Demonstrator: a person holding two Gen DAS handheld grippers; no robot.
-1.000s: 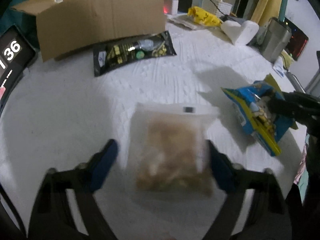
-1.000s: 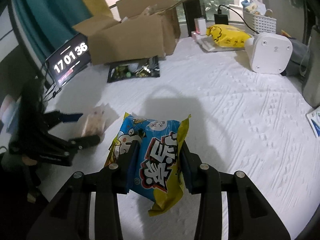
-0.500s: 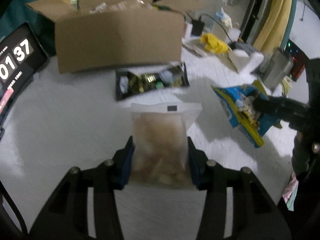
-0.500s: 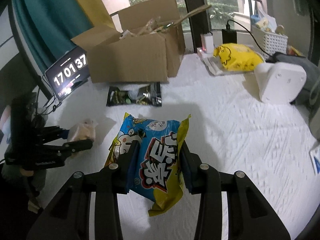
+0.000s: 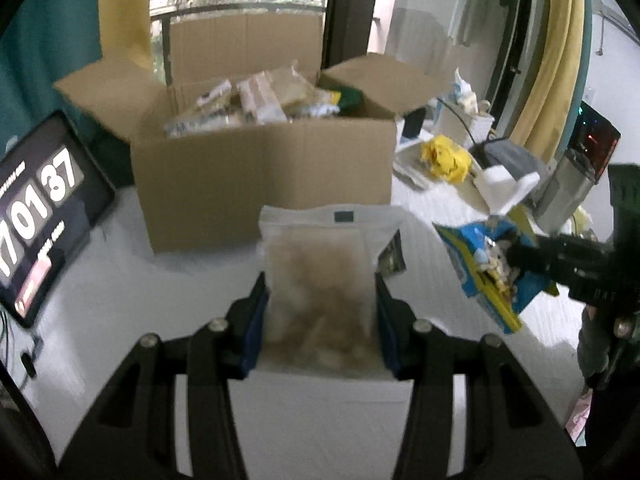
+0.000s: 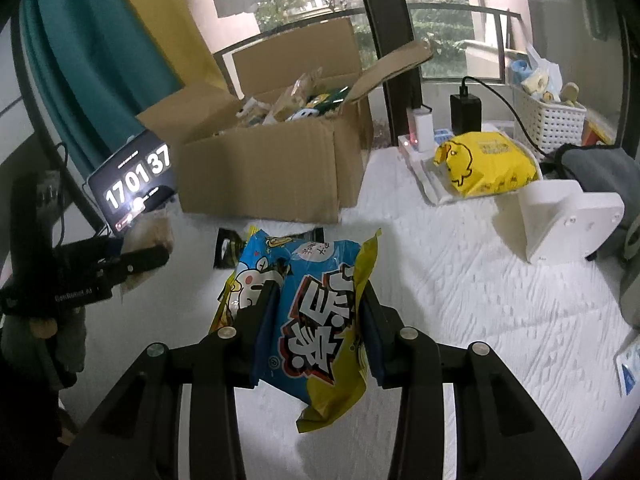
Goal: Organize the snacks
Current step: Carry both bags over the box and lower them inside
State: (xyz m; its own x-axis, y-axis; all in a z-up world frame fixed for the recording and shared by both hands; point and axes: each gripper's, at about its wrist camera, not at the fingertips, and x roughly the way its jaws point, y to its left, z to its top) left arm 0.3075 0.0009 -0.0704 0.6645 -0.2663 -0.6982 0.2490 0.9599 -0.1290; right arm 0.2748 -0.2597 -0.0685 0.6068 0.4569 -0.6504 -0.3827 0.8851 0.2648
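Note:
My left gripper (image 5: 320, 312) is shut on a clear bag of brown snacks (image 5: 324, 276), held up off the white table in front of the open cardboard box (image 5: 264, 176). My right gripper (image 6: 318, 320) is shut on a blue and yellow snack bag (image 6: 316, 312), also lifted. In the left wrist view that blue and yellow snack bag (image 5: 486, 268) hangs at the right. The cardboard box (image 6: 272, 164) holds several snack packs. A black snack packet (image 6: 228, 248) lies flat on the table before the box, partly hidden behind both held bags.
A tablet clock (image 6: 134, 180) leans left of the box. At the right stand a yellow bag (image 6: 486, 164) on a white tray, a white device (image 6: 560, 216), a charger (image 6: 466, 112) and a white basket (image 6: 548, 116). Windows and curtains lie behind.
My left gripper closed on the clear bag and lifted it off the table toward the box. My right gripper, still holding the blue bag, also rose and moved nearer the box.

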